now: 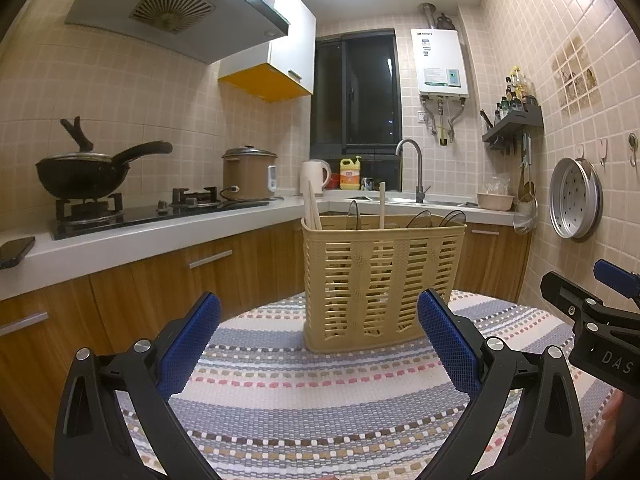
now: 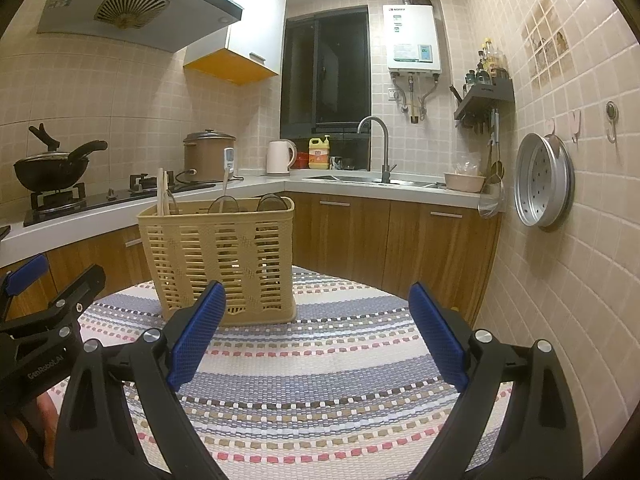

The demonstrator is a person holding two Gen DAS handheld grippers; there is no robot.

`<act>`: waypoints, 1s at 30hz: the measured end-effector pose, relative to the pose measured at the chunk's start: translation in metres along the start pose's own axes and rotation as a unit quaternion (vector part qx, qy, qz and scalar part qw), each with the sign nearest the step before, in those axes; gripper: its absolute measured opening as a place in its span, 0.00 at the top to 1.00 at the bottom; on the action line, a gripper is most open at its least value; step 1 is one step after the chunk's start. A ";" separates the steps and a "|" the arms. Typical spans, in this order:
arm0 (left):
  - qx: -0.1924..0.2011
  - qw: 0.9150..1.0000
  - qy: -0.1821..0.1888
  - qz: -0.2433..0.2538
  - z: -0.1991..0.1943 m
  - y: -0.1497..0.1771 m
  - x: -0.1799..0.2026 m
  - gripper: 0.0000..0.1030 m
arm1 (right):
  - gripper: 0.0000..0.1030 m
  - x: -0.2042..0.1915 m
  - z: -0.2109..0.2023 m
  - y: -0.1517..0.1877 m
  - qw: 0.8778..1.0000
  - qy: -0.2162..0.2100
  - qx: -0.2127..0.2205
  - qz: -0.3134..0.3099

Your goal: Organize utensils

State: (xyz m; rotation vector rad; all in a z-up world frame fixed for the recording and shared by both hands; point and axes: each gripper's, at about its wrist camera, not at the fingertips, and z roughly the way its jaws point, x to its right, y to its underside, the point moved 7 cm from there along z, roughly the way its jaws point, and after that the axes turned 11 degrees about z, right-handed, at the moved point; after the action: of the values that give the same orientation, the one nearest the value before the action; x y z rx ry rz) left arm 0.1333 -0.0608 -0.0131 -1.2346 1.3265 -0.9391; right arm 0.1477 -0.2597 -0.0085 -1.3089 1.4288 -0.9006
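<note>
A beige slatted plastic basket (image 1: 382,276) (image 2: 224,260) stands upright on the striped woven cloth (image 1: 312,384) (image 2: 320,360). Out of its top stick wooden chopsticks (image 1: 311,205) (image 2: 161,192), a pale wooden handle (image 1: 382,205) and dark utensils with rounded heads (image 1: 422,219) (image 2: 224,204). My left gripper (image 1: 320,312) is open and empty, a short way in front of the basket. My right gripper (image 2: 318,300) is open and empty too, to the right of the basket's near corner. Each gripper shows at the edge of the other's view.
A kitchen counter (image 1: 132,236) runs behind, with a black wok (image 1: 84,174) on the stove, a rice cooker (image 1: 250,172), a kettle (image 1: 315,176) and a sink with tap (image 1: 412,172). A metal steamer tray (image 2: 542,184) hangs on the right wall. A phone (image 1: 14,251) lies on the counter's left end.
</note>
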 end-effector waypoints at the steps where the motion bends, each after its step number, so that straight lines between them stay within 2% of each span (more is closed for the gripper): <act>1: 0.000 1.000 0.000 -0.001 0.000 0.000 0.000 0.07 | 0.13 0.000 0.000 0.000 1.000 0.000 0.000 0.000; 30: -0.020 1.000 0.005 -0.008 0.006 0.004 -0.002 0.07 | 0.11 0.000 0.002 0.001 1.000 0.000 -0.004 -0.006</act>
State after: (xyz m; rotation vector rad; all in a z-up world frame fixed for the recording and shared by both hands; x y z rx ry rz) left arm 0.1383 -0.0575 -0.0180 -1.2748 1.3516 -0.9346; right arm 0.1495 -0.2599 -0.0101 -1.3252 1.4261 -0.9037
